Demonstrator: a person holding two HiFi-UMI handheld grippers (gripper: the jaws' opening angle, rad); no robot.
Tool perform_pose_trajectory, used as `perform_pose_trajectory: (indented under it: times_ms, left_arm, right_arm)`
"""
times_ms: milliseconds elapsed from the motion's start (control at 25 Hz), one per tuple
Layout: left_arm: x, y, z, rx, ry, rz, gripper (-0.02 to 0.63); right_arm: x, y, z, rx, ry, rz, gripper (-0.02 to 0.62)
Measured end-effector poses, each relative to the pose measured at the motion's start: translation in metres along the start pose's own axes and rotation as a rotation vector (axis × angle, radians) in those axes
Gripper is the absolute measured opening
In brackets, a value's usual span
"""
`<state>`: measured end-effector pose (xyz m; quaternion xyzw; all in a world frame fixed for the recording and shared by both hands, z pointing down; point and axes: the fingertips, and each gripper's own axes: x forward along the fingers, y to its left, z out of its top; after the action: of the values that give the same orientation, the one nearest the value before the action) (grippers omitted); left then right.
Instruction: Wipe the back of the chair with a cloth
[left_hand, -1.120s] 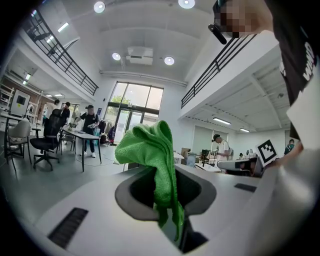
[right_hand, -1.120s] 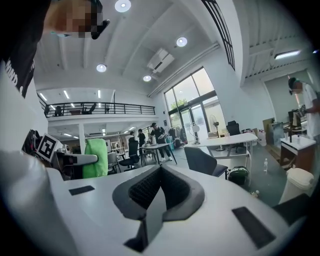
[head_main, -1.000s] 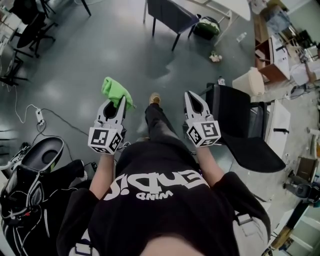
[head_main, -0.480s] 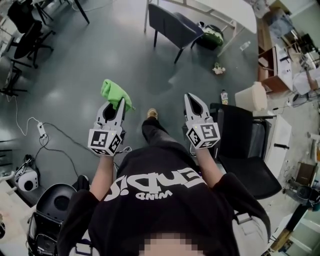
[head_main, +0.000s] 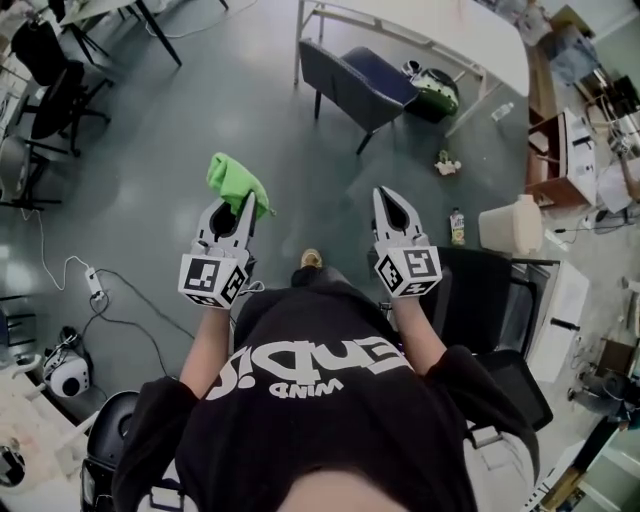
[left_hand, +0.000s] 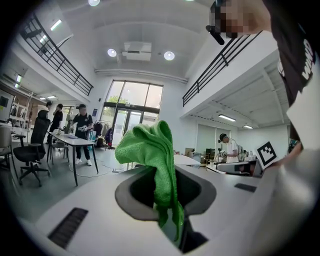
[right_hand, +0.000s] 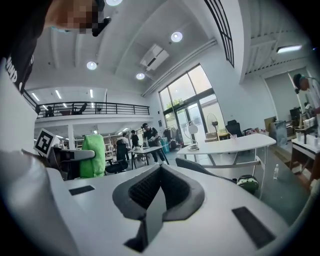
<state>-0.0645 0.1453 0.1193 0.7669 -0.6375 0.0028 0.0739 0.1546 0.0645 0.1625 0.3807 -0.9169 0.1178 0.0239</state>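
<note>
Head view: the left tongs (head_main: 243, 203) are clenched on a green cloth (head_main: 236, 180) that stands up past their tips, while the right tongs (head_main: 386, 198) are pressed together on nothing. The black chair (head_main: 478, 295) lies to the right of the person (head_main: 320, 400), just beside the right arm (head_main: 415, 335) and across the body from the cloth, its back seemingly the upright panel nearest the right tongs. With the cloth in the farther of the 2 tongs, the left arm (head_main: 205, 350) likely must cross over, or the person turn right, before wiping begins.

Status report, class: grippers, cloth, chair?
Left gripper shut on green cloth. Right gripper shut, empty. Black chair at right, not yet touched.
</note>
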Motion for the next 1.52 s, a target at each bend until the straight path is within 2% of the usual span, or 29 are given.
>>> perform_pose_trajectory:
  times_ms: [400, 680, 1000, 1200, 1520]
  left_arm:
    - [0.070, 0.047, 0.017, 0.013, 0.016, -0.057, 0.065]
    - [0.132, 0.073, 0.026, 0.025, 0.033, -0.163, 0.065]
    - [0.184, 0.086, 0.033, 0.026, 0.051, -0.258, 0.066]
    - [0.201, 0.095, 0.037, 0.030, 0.043, -0.272, 0.065]
    - [0.230, 0.105, 0.011, 0.025, 0.038, -0.288, 0.066]
  right_arm:
    - [0.068, -0.021, 0.019, 0.010, -0.007, -0.047, -0.003]
    - [0.112, -0.040, 0.039, 0.018, -0.067, -0.140, -0.003]
    - [0.134, -0.060, 0.046, 0.047, -0.076, -0.221, -0.003]
    - [0.147, -0.062, 0.046, 0.050, -0.080, -0.228, -0.003]
    - [0.163, -0.081, 0.029, 0.038, -0.093, -0.250, -0.003]
